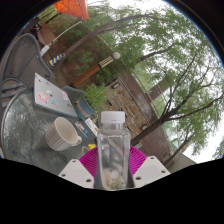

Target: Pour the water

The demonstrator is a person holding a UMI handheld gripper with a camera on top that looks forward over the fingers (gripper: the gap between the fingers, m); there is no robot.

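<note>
1. The bottle (113, 148), a clear plastic one with a pale cap, stands between the two fingers (90, 160) of the gripper (112, 170), its long axis running up the middle of the view and leaning a little to one side. The whole scene is tilted, so I judge the gripper itself is rolled.
2. The fingers are clenched on the bottle: the pink pads press its lower body from left and right, with no gap visible on either side.
3. The cup (66, 132), a small pale one with its mouth open toward the camera, sits on the glass-topped desk (25, 135) just to the left of the bottle and slightly beyond the fingers. That is the relation the pour turns on: the bottle's mouth must travel left and tip toward the cup, so the roll should go leftward.
4. A flat box (50, 95) with a printed top lies farther along the desk, beyond the cup.
5. Hard to make out: whether the cap is still screwed on or only resting there; it looks in place, which would block any pour. The water level inside the bottle is unclear, though something pale and grainy shows near its base.
6. The bottle's bottom is cut off below the fingers, and the cup's inside is too small to tell whether it is empty.
7. Trees (160, 70) and a building fill the far background.
</note>
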